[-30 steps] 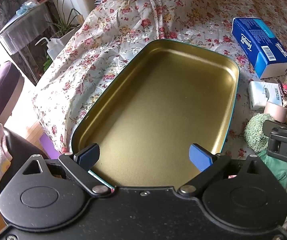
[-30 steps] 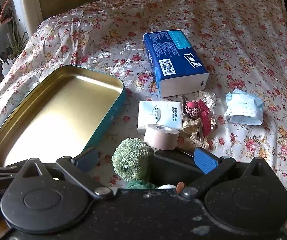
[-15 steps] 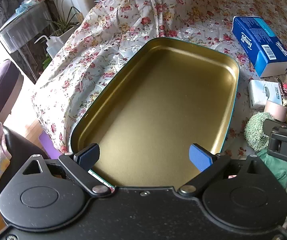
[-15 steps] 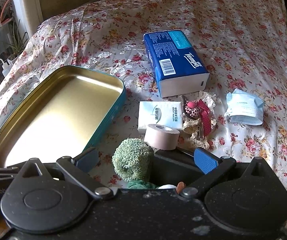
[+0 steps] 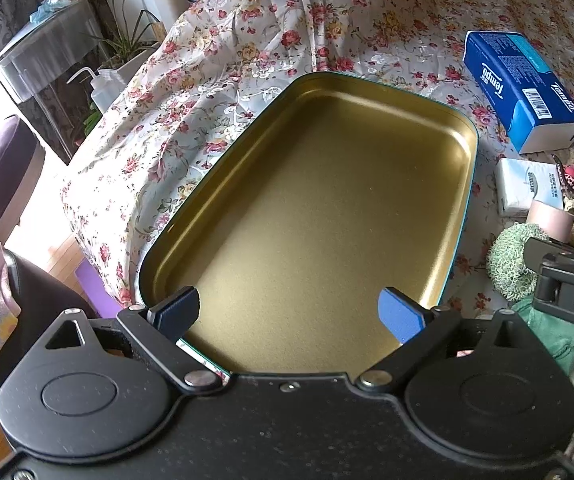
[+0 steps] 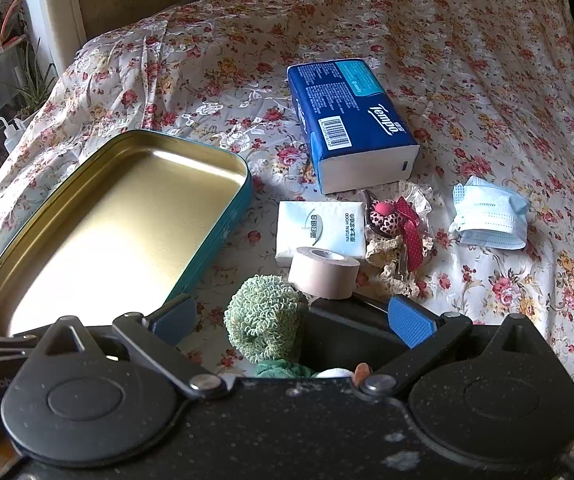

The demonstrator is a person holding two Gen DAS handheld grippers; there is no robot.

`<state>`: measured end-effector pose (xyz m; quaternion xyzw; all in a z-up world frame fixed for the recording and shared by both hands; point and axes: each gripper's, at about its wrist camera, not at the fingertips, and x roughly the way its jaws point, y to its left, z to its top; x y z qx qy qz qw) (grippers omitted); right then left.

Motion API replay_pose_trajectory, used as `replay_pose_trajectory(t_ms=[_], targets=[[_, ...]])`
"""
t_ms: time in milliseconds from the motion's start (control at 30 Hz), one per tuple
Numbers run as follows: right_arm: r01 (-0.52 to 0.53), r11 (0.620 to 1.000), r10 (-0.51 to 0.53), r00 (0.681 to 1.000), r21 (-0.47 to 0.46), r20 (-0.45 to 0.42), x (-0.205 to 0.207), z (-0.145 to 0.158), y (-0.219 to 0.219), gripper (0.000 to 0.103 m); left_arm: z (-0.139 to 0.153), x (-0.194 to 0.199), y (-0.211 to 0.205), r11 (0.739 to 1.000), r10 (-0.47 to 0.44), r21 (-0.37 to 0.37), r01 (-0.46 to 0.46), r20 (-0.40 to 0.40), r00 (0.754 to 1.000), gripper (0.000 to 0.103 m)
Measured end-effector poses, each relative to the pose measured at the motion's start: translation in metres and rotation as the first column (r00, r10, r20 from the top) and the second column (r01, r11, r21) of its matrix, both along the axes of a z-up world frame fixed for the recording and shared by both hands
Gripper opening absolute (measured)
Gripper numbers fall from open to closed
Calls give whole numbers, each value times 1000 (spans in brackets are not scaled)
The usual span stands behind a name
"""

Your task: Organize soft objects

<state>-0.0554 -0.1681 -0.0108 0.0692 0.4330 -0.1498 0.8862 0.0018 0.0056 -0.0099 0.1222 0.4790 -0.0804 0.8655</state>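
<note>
Left wrist view: the left tongs point(image 5: 289, 310) hang wide open and empty over the near end of a gold-lined tin tray point(image 5: 472, 168) on the floral bed point(image 5: 215, 80). Right wrist view: the right tongs point(image 6: 291, 316), also spread and empty, straddle a green knitted toy point(image 6: 263, 316) beside the tape roll point(image 6: 323, 270) and tissue pack point(image 6: 321, 232).

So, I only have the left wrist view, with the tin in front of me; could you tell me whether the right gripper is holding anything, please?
Observer: No, the right gripper is open; the green knitted ball sits between its fingers, ungripped.
Operator: Thanks. Is anything else soft further right?
Observer: Yes, a blue face mask lies on the bedspread, right of the ribboned trinket and apart from it.
</note>
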Motion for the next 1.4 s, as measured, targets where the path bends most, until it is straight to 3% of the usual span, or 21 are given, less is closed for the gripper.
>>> replay_pose_trajectory(t_ms=[1200,1400], targets=[[-4,1000,4,1000,-2,-9,1,-4,1,103,0,1,0,1000,4,-8,-4,-19,1000,94],[5,1000,-5,1000,0,7,0,0,-2,103,9,-4,-6,1000,-26,-5,26,53,998,94]])
